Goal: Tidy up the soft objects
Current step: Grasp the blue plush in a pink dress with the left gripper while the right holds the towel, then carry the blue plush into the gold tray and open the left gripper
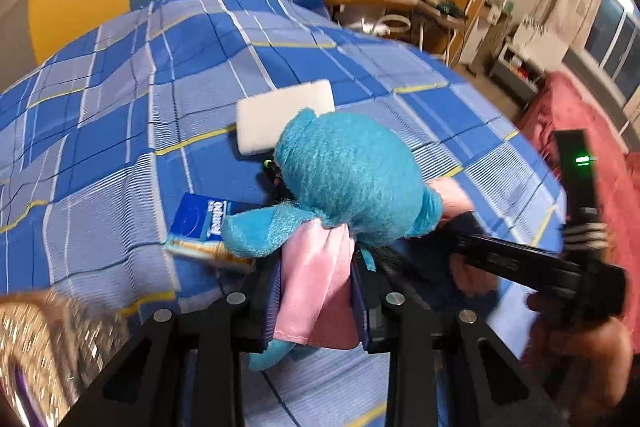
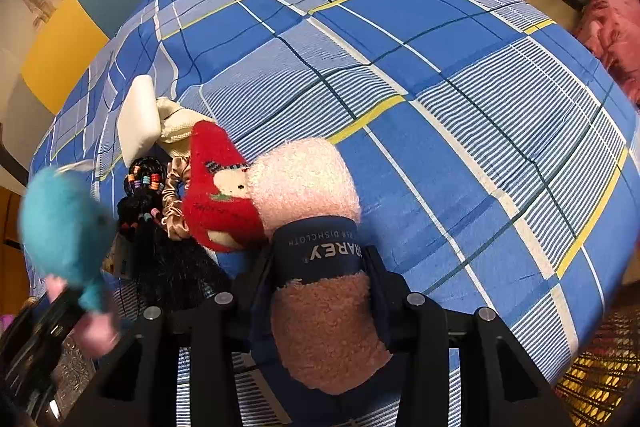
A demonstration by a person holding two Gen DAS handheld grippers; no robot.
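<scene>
My left gripper (image 1: 316,299) is shut on a teal plush toy (image 1: 352,183) by its pink satin cloth, holding it above the blue plaid bedspread (image 1: 120,131). The toy also shows blurred in the right wrist view (image 2: 64,223). My right gripper (image 2: 320,291) is shut on a rolled pink fluffy dishcloth (image 2: 312,187) with a navy paper band. Beside it lie a red plush (image 2: 216,187), a black beaded hair piece (image 2: 144,187), a satin scrunchie (image 2: 174,199), a cream cloth (image 2: 180,123) and a white sponge (image 2: 138,119).
A blue tissue pack (image 1: 204,227) and the white sponge (image 1: 284,115) lie on the bed under the toy. A red blanket (image 1: 580,131) is at the right. A patterned basket (image 1: 44,347) sits at lower left. Desks stand behind the bed.
</scene>
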